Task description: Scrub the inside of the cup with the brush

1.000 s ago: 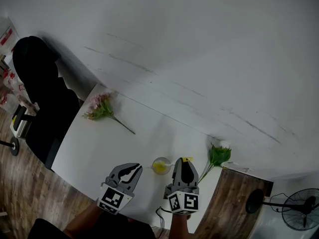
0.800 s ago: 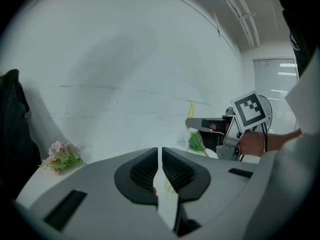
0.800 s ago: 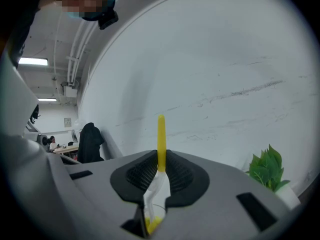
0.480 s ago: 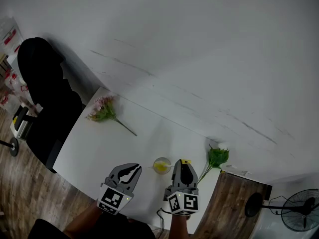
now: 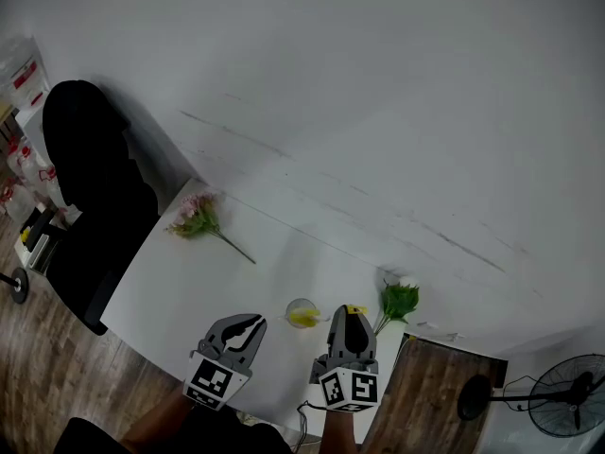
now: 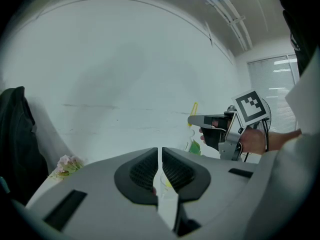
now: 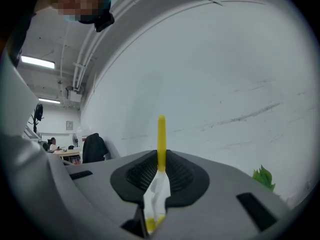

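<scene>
I am counting two grippers, one cup, one brush, two plant sprigs, one black chair and one standing fan. The left gripper (image 5: 243, 323) and right gripper (image 5: 348, 315) are hovering side by side over the near edge of the white worktop (image 5: 189, 272).

The clear cup (image 5: 302, 313), with something yellow showing inside it, is standing upright on the worktop between the two grippers. It is sitting just beside the right jaws' tips on their left, and ahead and to the right of the left jaws, touching neither. In the left gripper view I am seeing a sliver of it through the slit between the jaws.

The right jaws are pressing together on the yellow brush (image 7: 161, 136). Its slim handle is standing upright between the pads, and its rounded end is poking out past the jaw tips. I cannot tell what the yellow bit low in the gap behind the pads is.

The left jaws are sitting almost together, with only a thin slit between the pads, and they are holding nothing.

The pink flower sprig (image 5: 196, 216) is lying well apart at the far left of the worktop. The green leafy sprig (image 5: 397, 301) is lying near the worktop's right edge, just beyond the right gripper. The black chair (image 5: 85, 187) is standing off the worktop's left end, and the fan (image 5: 565, 407) is standing on the floor at the lower right.
</scene>
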